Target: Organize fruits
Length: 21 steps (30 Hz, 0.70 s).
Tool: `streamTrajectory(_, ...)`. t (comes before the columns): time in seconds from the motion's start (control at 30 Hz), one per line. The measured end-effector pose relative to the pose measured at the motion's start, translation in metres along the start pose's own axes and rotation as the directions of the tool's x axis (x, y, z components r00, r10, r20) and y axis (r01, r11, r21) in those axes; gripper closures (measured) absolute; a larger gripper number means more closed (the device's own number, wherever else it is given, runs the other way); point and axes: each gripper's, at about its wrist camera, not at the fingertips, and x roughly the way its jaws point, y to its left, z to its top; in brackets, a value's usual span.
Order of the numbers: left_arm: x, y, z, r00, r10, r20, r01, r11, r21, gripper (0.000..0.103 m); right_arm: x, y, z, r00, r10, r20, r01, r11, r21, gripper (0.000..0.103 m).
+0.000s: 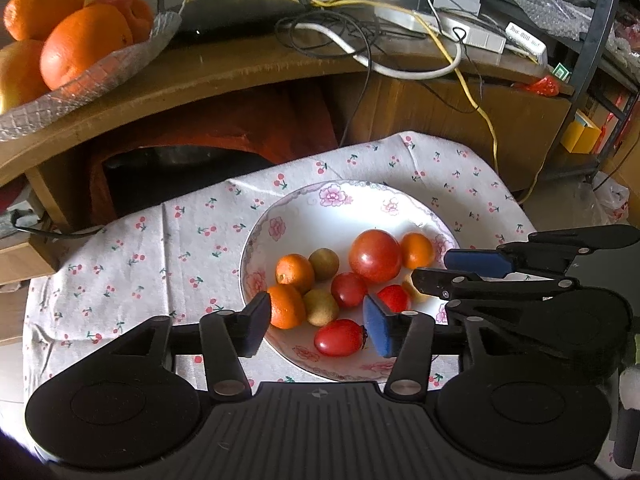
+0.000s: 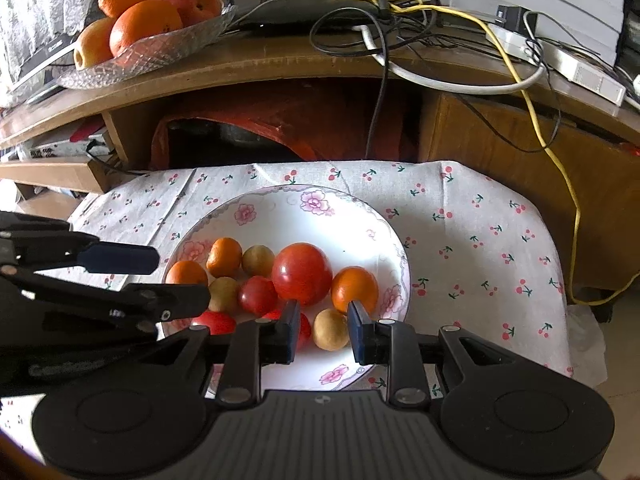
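**Fruit on the plate, both grippers at its near edge.** The plate (image 2: 280,194) sits mid-way across the cherry-print cloth (image 2: 480,240) and carries all the loose fruit, bunched toward its near edge.

My left gripper (image 1: 318,324) is released, jaws apart over the plate's near-left rim, grasping nothing. A mandarin (image 1: 286,306) and a small tomato (image 1: 339,337) lie beyond its pads.

My right gripper (image 2: 324,320) is clenched to a narrow gap and appears to be empty. A small brown fruit (image 2: 330,334) lies just past its tips at the near-right rim.

Handling, as I judge it: all pieces are light and round, so they are likely to roll. The big tomato (image 2: 302,274) is smooth, soft-skinned and easily bruised. It should be taken across its widest girth with gentle pressure. The mandarins give a little and grip better.
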Motion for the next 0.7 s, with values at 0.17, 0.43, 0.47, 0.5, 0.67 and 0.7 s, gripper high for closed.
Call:
streamTrajectory(0.17, -0.014, -0.001, -0.006, 0.998, 0.044, 0.034, -0.044, 0.999, 0.008, 0.030, -0.011, -0.003, -0.001, 1.000, -0.002, 0.015, 0.002, 1.000, 0.023, 0.078)
streamTrajectory(0.43, -0.029, -0.001, -0.027, 0.993, 0.112, 0.037, -0.112, 0.994, -0.004, 0.017, -0.036, -0.004, -0.014, 1.000, -0.014, 0.003, 0.014, 0.998, 0.053, 0.078)
streamTrajectory(0.47, -0.031, -0.001, -0.029, 0.992, 0.120, 0.040, -0.120, 0.993, -0.004, 0.016, -0.039, -0.004, -0.016, 1.000, -0.014, 0.003, 0.014, 0.998, 0.055, 0.078)
streamTrajectory(0.5, -0.034, -0.002, -0.032, 0.991, 0.125, 0.042, -0.125, 0.992, -0.006, 0.015, -0.043, -0.003, -0.018, 1.000, -0.012, 0.004, 0.011, 0.998, 0.059, 0.078)
streamTrajectory(0.67, -0.047, -0.002, -0.045, 0.988, 0.140, 0.061, -0.138, 0.990, -0.029, 0.012, -0.062, -0.001, -0.033, 1.000, -0.002, 0.006, 0.001, 0.997, 0.082, 0.078)
streamTrajectory(0.7, -0.050, -0.002, -0.048, 0.988, 0.142, 0.064, -0.140, 0.990, -0.032, 0.012, -0.065, 0.000, -0.036, 1.000, 0.002, 0.005, -0.002, 0.996, 0.085, 0.078)
